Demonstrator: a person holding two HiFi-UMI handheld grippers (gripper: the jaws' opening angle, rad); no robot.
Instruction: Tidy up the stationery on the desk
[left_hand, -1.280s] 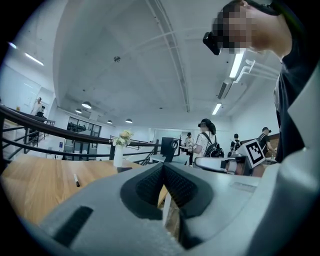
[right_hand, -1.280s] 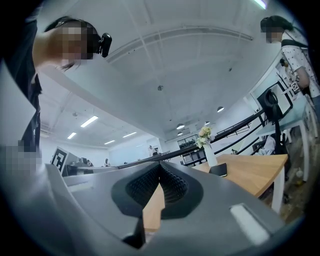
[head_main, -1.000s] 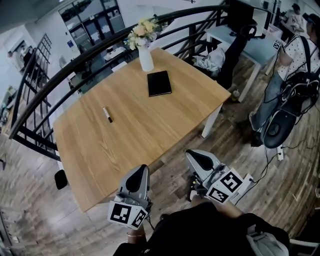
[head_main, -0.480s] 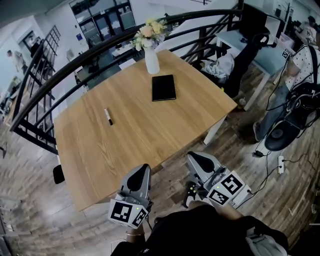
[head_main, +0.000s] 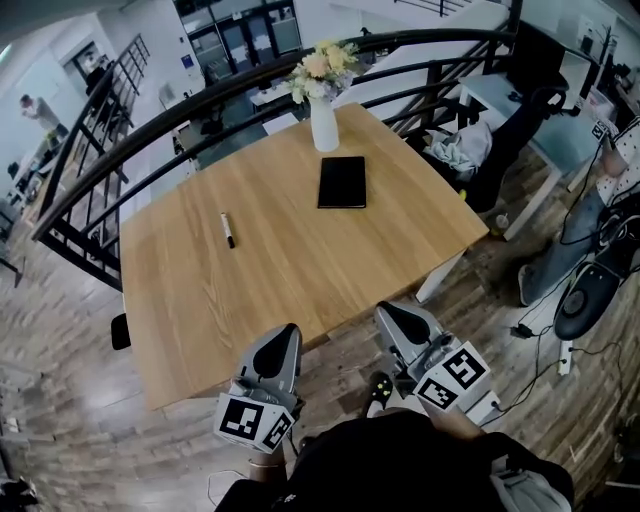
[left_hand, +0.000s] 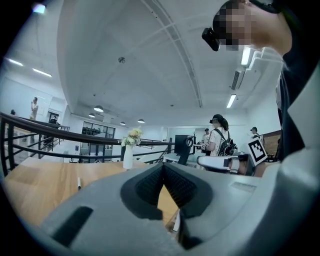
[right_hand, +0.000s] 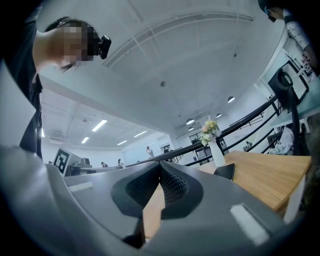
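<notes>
A black-and-white pen (head_main: 228, 229) lies on the left half of the wooden desk (head_main: 270, 270). A black notebook (head_main: 342, 182) lies flat at the far right part, just in front of a white vase of flowers (head_main: 323, 120). My left gripper (head_main: 287, 333) hangs off the desk's near edge, shut and holding nothing. My right gripper (head_main: 388, 312) sits beside it over the floor, also shut and holding nothing. The left gripper view shows the closed left gripper (left_hand: 163, 167), the pen (left_hand: 78, 183) and the vase (left_hand: 128, 157). The right gripper view shows the notebook (right_hand: 225, 171) past the closed right gripper (right_hand: 160, 167).
A black railing (head_main: 140, 115) curves behind the desk. Another desk (head_main: 520, 95) with a chair and a bundle of cloth (head_main: 462, 150) stands at the back right. Cables and a power strip (head_main: 560, 355) lie on the wooden floor at the right, near a person (head_main: 625, 160).
The head view has shifted, so the desk and its objects sit further right in the frame. Both grippers keep their place below the near edge, still shut.
</notes>
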